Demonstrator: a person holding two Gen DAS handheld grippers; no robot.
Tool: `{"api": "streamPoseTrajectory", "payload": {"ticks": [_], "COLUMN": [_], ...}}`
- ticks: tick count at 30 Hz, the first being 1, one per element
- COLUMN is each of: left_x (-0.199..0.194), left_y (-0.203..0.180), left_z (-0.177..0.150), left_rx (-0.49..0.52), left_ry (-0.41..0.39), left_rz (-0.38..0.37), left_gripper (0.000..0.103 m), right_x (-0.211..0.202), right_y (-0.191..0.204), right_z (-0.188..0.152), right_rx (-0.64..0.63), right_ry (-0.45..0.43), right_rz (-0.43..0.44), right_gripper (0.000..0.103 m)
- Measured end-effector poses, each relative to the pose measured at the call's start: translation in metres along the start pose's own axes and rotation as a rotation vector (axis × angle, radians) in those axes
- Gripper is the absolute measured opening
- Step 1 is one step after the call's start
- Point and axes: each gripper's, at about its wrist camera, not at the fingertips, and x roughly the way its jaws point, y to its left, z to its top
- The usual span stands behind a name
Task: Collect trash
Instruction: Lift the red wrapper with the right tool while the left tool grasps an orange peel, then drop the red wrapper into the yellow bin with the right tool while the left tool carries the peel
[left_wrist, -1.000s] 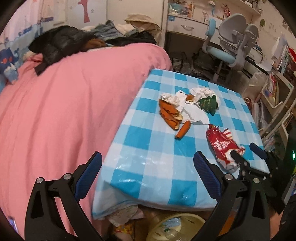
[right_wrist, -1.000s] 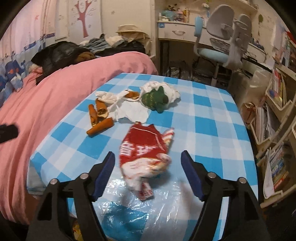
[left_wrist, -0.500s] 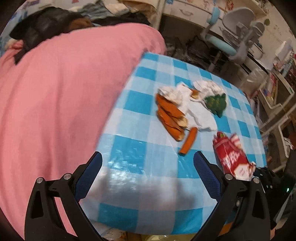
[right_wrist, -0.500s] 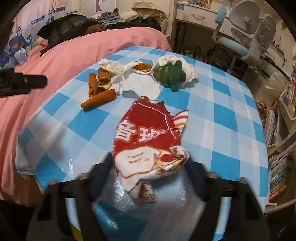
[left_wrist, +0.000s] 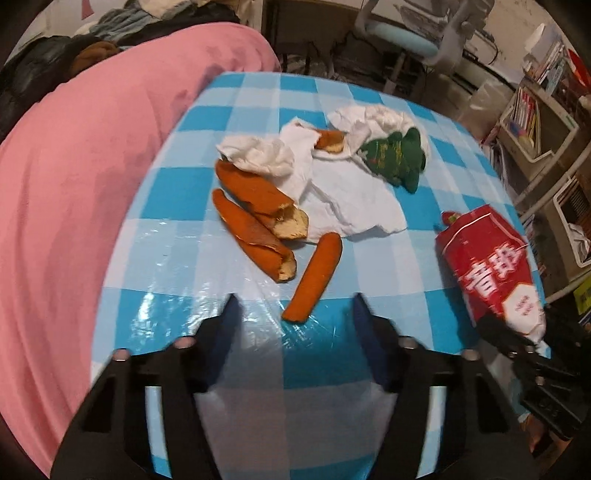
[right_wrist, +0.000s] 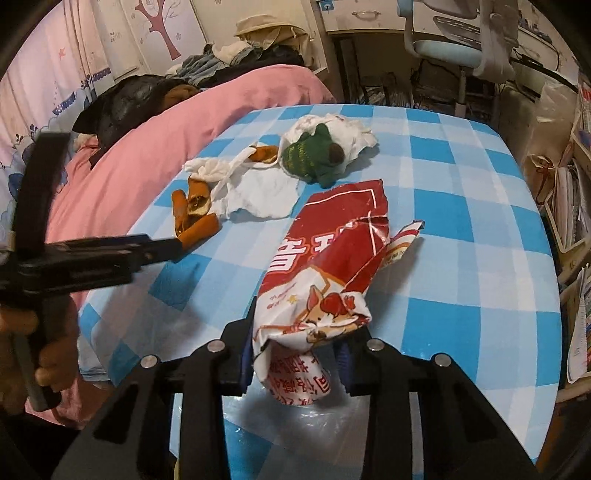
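Observation:
On the blue-checked table (left_wrist: 255, 110) lie curled orange peels (left_wrist: 258, 218), white tissues (left_wrist: 351, 199), a crumpled green wrapper (left_wrist: 395, 155) and a red snack bag (left_wrist: 487, 266). A single orange peel strip (left_wrist: 314, 273) points at my left gripper (left_wrist: 297, 325). Its near end sits between the closing jaws, and the pads stand clear of it. My right gripper (right_wrist: 293, 354) is closing on the crumpled white end of the red snack bag (right_wrist: 332, 258), and both pads touch it. In the right wrist view a hand holds the left gripper (right_wrist: 162, 247) beside the peels (right_wrist: 192, 214).
A pink-covered bed (left_wrist: 74, 184) piled with clothes borders the table's left side. An office chair (left_wrist: 399, 40) and desk stand behind the table. Shelves with books (left_wrist: 535, 122) line the right. The table's near edge lies just under both grippers.
My left gripper came forward and down over the table to the peel strip, and its jaws narrowed. My right gripper advanced and its jaws closed in around the bag's end.

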Motion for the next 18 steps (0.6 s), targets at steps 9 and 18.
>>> {"api": "streamPoseTrajectory", "payload": {"ticks": [9, 18], "left_x": [-0.021, -0.07], "left_y": [0.005, 0.003], "left_z": [-0.008, -0.041], "left_rx": [-0.021, -0.009], "left_ry": [-0.042, -0.11], "left_rz": [-0.067, -0.094], "left_gripper": [0.009, 0.008], "right_x": [-0.013, -0.033], "right_y": [0.0, 0.015], "right_z": [-0.001, -0.013], "right_rx": [0.016, -0.016], "right_ry": [-0.016, -0.039], "right_rz": [0.045, 0.085], "right_gripper": [0.036, 0.012]}}
